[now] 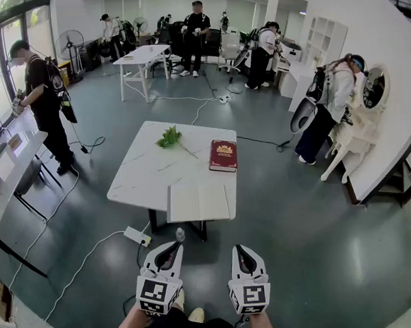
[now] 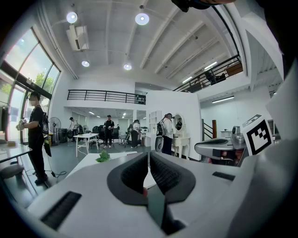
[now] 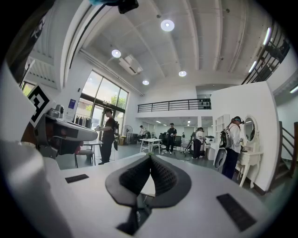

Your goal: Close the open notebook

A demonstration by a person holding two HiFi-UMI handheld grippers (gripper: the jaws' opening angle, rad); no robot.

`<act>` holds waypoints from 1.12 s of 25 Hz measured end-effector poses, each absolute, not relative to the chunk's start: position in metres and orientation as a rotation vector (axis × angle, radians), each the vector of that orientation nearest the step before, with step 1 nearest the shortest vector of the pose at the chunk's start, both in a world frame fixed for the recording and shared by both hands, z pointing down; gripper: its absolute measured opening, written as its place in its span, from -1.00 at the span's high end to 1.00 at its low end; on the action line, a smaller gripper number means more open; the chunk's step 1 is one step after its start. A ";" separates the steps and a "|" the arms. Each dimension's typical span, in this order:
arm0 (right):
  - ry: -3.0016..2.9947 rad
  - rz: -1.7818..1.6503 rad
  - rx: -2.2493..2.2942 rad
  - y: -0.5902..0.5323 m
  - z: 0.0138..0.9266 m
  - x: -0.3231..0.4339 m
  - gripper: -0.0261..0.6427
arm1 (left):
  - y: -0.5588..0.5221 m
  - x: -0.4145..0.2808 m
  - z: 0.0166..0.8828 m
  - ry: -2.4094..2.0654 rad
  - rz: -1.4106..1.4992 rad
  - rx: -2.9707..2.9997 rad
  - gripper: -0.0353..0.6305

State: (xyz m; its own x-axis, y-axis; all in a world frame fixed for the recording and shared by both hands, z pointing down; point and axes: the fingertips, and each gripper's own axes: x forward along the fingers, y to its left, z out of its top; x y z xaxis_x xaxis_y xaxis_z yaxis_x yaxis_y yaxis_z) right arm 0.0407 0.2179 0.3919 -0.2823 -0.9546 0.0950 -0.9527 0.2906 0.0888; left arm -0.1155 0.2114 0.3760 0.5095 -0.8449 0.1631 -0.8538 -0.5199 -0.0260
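Note:
The open notebook (image 1: 199,203) lies flat with its white pages up at the near edge of the white table (image 1: 139,175). Both grippers hang over the floor in front of the table, apart from the notebook. My left gripper (image 1: 171,246) is shut with nothing in it, its tips pointing at the notebook's left half. My right gripper (image 1: 239,249) is shut and empty too, just right of the left one. In the left gripper view the jaws of the left gripper (image 2: 148,153) meet and hide the notebook. The right gripper view shows the right gripper (image 3: 150,157) with its jaws touching at the tip.
A red book (image 1: 223,155) and a green leafy sprig (image 1: 170,137) lie farther back on the table. A power strip (image 1: 137,236) and cables lie on the floor at the table's near left. Several people stand around the room, and a second desk (image 1: 1,176) is at the left.

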 end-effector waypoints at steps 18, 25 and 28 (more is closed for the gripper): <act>-2.451 -0.049 1.757 0.219 0.388 0.035 0.88 | 0.215 -0.121 0.375 -1.558 0.226 2.650 0.79; -2.483 -0.030 1.693 0.197 0.398 0.012 0.88 | 0.199 -0.144 0.387 -1.607 0.243 2.593 0.79; -2.498 -0.028 1.661 0.181 0.399 0.002 0.88 | 0.185 -0.155 0.388 -1.631 0.243 2.569 0.79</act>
